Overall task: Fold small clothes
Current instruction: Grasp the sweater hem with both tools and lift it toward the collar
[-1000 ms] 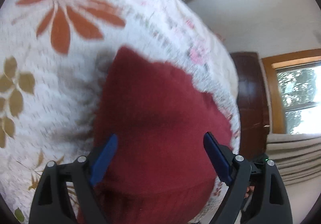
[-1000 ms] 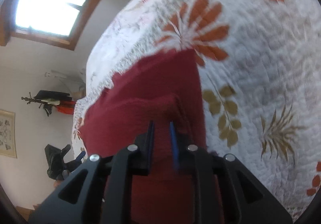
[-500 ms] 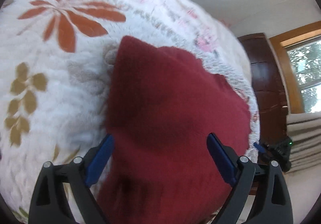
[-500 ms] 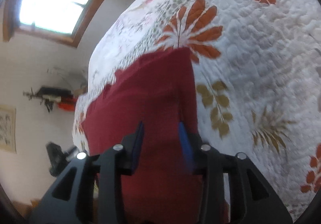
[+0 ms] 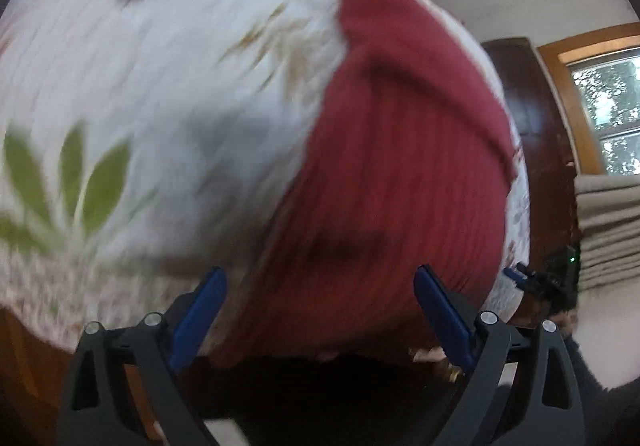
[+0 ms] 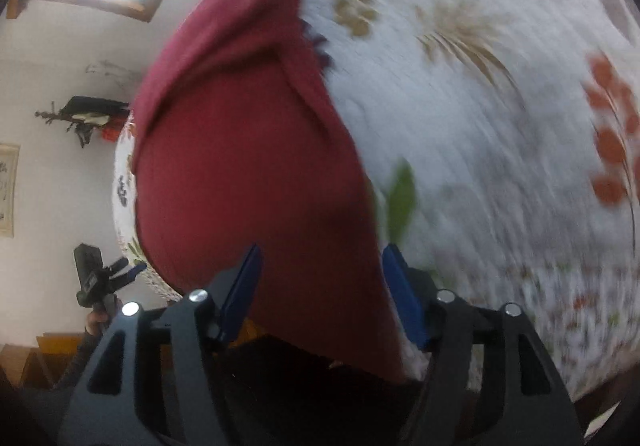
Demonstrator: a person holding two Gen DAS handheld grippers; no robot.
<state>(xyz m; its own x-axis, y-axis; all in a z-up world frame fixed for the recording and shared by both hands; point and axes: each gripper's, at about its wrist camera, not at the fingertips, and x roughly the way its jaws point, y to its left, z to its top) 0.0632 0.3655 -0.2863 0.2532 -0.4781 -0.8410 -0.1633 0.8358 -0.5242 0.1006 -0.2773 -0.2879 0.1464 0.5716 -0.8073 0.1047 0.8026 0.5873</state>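
Quilt (image 5: 168, 94): white w/ leaf print, covers the bed, blurred.
Garment (image 5: 400, 174): dark red, folded, lies flat on quilt near the bed edge.
Left gripper (image 5: 320, 310): jaws spread wide, empty, just above garment.
Right gripper (image 6: 320, 286): jaws apart, holding nothing, over garment edge.

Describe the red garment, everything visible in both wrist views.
The red garment is dark red, with a fine ribbed, knit-like look. It lies on the white floral quilt near the bed's edge, mostly flat, with a raised fold or ridge running across its far part and a pointed far corner. Its near edge reaches the bed edge between both sets of fingers. The left gripper and right gripper are open around it, gripping nothing. Motion blur hides finer detail.
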